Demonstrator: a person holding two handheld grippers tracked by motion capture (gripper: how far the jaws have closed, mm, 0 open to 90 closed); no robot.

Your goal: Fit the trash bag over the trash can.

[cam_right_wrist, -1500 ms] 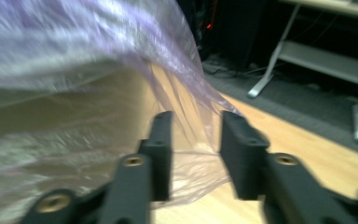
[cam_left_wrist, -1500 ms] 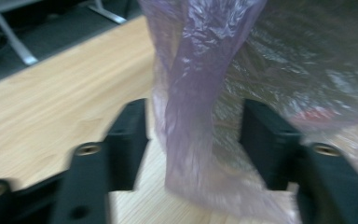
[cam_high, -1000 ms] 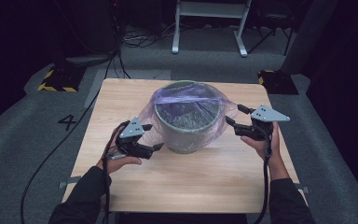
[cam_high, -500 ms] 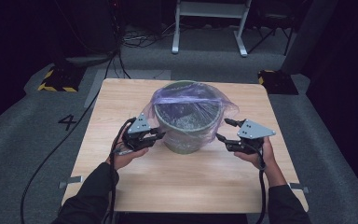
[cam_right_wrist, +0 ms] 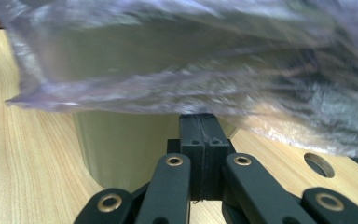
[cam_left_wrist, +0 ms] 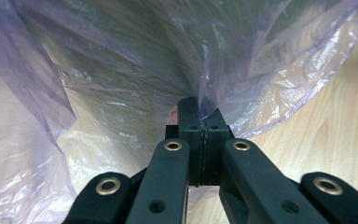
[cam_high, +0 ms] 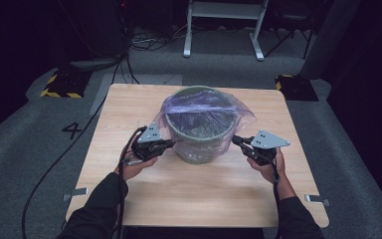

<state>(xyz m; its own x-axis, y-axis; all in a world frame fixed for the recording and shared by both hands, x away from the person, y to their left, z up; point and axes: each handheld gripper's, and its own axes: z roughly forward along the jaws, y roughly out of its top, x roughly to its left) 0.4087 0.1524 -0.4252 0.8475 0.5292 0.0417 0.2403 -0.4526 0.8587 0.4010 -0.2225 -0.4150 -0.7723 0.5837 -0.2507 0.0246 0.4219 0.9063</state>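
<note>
- Dark studio floor surrounded the wooden table, with the green bin standing at its middle.
- Left gripper had just been closing and sat clamped on the purple bag — film pinched between the pads.
- Right gripper had also just been closing, jaws together at the bag's hem; whether film was caught, I could not tell.
- Done well, both should pull the hem down evenly, without tearing it.
- Compared with a second before, both hands sat lower against the bin's sides.
</note>
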